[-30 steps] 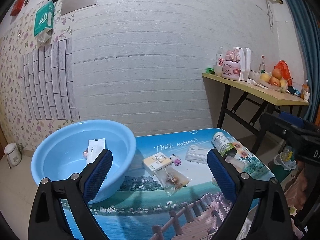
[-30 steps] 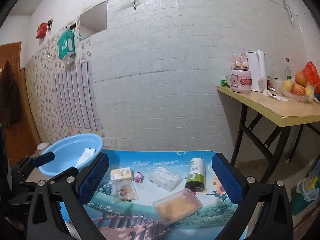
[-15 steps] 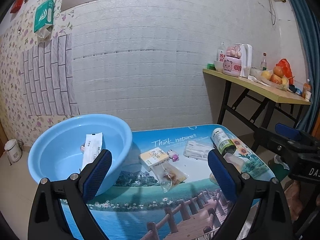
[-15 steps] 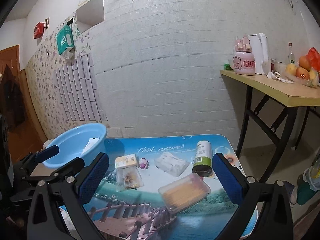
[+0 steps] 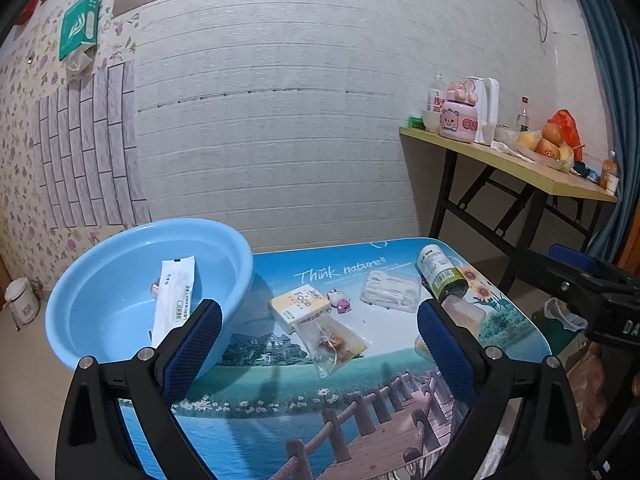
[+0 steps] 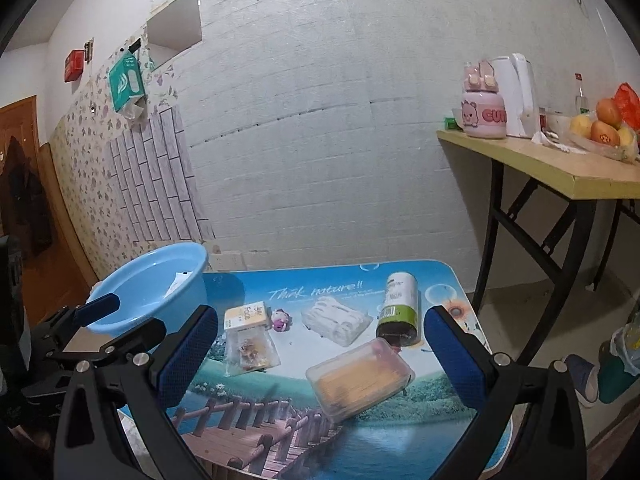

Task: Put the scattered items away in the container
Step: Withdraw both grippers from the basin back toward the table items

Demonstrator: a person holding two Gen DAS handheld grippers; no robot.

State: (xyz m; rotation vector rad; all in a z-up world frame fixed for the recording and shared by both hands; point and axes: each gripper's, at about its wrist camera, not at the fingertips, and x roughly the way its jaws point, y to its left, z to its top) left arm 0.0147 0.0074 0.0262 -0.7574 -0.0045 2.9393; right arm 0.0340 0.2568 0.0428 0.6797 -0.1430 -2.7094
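Across the lower half of both views spreads the tabletop [image 6: 360, 436], printed with a lake, a wooden bridge and the words "Think nature!!". At its left end sits a blue basin [image 5: 120, 280], holding a long white packet [image 5: 174, 300] that leans on the inner wall. Right of the basin, toward the middle of the frame, the loose things lie scattered: a clear lidded box [image 6: 360, 376] with something orange inside, lowest in the right wrist view; a green-labelled bottle [image 6: 398, 306] on its side just above it, cap end touching or nearly touching the box; a clear white pack [image 6: 336, 320] to the bottle's left; a clear snack bag [image 5: 330, 342] with its top edge under a small yellow carton [image 5: 300, 304]; and a tiny pink toy [image 5: 340, 302] between carton and pack. Both the left gripper [image 5: 320, 346] and the right gripper [image 6: 320, 356] hang above the near edge, jaws wide apart, holding nothing.
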